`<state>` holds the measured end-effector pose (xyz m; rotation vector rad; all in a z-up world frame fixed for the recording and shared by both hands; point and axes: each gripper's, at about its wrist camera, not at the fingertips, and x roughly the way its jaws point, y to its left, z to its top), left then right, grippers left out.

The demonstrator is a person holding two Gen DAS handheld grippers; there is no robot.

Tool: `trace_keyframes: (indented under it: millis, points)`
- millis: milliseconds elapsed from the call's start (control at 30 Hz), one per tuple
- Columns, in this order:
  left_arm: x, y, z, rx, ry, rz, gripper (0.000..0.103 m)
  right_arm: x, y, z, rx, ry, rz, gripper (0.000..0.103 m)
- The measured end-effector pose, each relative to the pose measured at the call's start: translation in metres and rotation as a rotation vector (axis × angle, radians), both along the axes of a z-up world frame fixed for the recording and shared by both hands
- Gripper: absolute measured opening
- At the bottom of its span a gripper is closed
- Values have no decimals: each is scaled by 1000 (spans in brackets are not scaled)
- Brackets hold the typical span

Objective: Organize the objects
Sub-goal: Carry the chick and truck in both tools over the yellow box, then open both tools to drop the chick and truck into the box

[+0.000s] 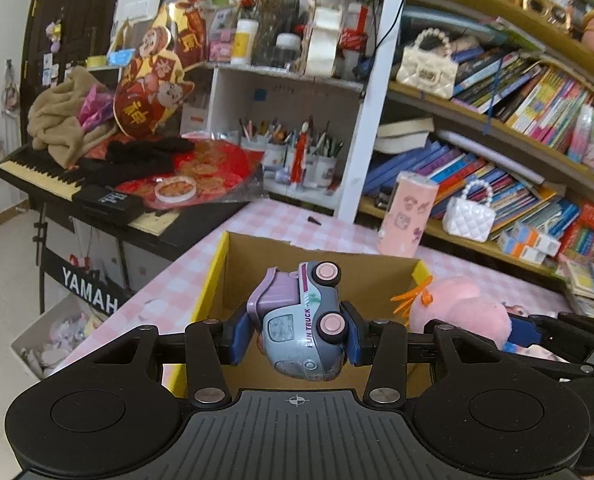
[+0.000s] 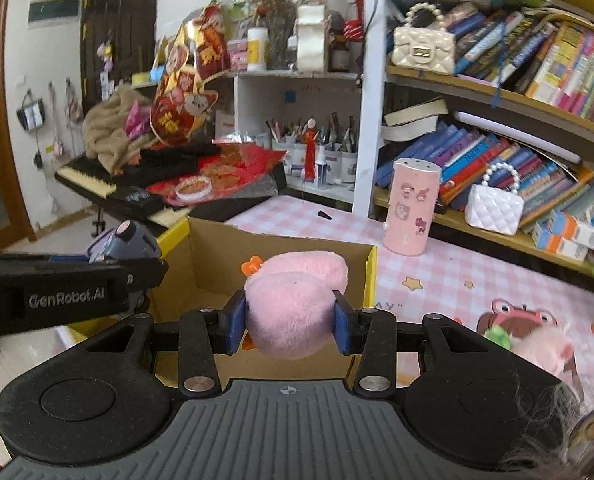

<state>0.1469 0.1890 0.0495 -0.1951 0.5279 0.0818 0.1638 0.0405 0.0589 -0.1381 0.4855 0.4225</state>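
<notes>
The left gripper (image 1: 297, 336) jaws clamp a toy truck (image 1: 301, 320) (tipped sideways); the right gripper (image 2: 289, 328) jaws squeeze a pink plush (image 2: 293, 304), both poised above the cardboard box (image 1: 257, 256) for dropping in.

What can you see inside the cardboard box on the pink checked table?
The cardboard box shows bare brown walls and part of its floor, with nothing lying there. The toy truck and the pink plush, both gripper-held, cover the rest.

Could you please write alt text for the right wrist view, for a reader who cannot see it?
The right gripper is shut on a pink plush above an open box on a pink checked table. At left, the left gripper carries a toy truck; bookshelves fill the right.
</notes>
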Motion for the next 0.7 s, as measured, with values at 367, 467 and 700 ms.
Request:
trace_keyframes:
  millis: [367, 467, 700]
  points:
    - [71, -5, -27, 42, 132, 6, 44, 86, 29, -30, -240, 81, 192, 40]
    - [84, -2, -35, 35, 189, 6, 44, 99, 38, -37, -315, 113, 249, 40]
    - [97, 1, -52, 57, 283, -17, 44, 108, 48, -53, -422, 129, 310, 40]
